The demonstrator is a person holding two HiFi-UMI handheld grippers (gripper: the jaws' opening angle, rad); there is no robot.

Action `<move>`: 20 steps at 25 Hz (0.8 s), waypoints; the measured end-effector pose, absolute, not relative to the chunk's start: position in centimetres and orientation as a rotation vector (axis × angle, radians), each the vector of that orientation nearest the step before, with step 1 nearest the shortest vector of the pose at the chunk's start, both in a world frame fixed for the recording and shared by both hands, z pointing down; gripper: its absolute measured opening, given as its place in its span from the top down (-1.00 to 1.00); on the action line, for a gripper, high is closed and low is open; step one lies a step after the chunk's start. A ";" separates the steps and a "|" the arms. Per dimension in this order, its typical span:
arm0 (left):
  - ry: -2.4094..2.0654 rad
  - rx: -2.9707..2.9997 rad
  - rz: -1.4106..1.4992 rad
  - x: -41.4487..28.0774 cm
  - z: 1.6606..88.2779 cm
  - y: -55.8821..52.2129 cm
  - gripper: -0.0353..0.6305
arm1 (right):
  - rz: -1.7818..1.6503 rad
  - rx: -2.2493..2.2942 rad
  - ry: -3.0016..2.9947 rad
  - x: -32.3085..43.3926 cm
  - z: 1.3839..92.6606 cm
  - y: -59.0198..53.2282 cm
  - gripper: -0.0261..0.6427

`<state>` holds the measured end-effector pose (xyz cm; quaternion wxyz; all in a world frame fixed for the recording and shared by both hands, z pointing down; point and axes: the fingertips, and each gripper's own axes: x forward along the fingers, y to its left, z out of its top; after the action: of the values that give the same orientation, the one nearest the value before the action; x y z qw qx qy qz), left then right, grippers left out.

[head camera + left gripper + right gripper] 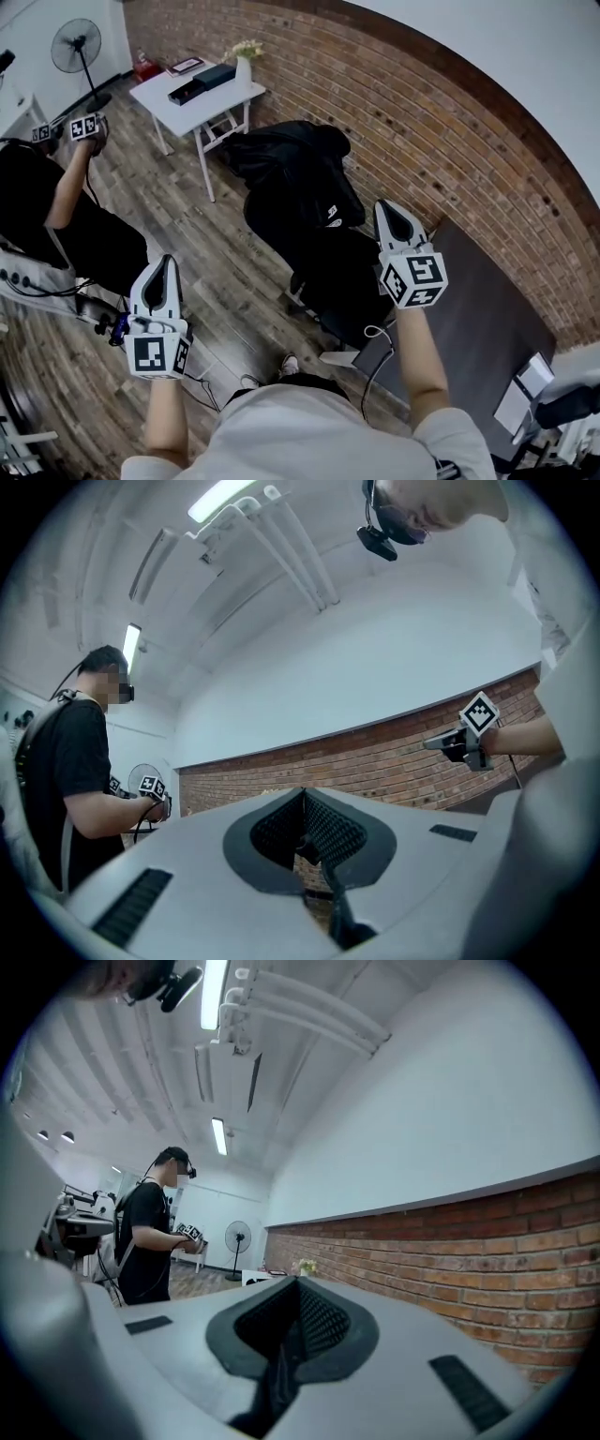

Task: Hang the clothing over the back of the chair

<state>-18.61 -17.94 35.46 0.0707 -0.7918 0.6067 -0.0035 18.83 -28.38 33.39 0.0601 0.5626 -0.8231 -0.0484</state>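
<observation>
In the head view, black clothing (pixel 298 178) lies draped over the back and seat of a black chair (pixel 323 281), a small white label showing on it. My left gripper (pixel 167 261) hovers over the wooden floor, left of the chair, and is shut with nothing in it. The right gripper (pixel 386 206) is held at the chair's right side, close to the clothing, shut and empty too. In the left gripper view the left gripper's (pixel 305 841) dark pads meet, and the right gripper (pixel 459 742) shows against the brick wall. The right gripper view shows the right gripper (pixel 292 1321) with its pads together.
A white table (pixel 164 103) with a black box (pixel 202 82) and a vase of flowers (pixel 244 66) stands behind the chair. Another person (pixel 66 225) in black stands at the left with grippers. A fan (pixel 77 47) is at the far left, and a brick wall (pixel 450 122) runs along the right.
</observation>
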 end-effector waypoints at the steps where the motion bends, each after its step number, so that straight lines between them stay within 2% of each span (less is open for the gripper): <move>1: 1.827 -2.380 0.002 -18.7 35.3 -17.8 0.82 | -0.150 1.718 -2.499 19.4 33.0 -27.5 0.87; 14: 1.863 -2.357 0.009 -20.6 35.4 -15.4 0.82 | -0.217 1.933 -2.457 24.1 30.9 -18.4 0.87; 20: 1.881 -2.354 0.020 -21.2 35.3 -14.7 0.82 | -0.138 2.029 -2.419 25.1 31.9 -15.8 0.87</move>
<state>-21.19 -14.72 35.27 0.0639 -0.7796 0.6230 0.0066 25.05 -15.81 31.93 -0.0092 0.6420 -0.7654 -0.0437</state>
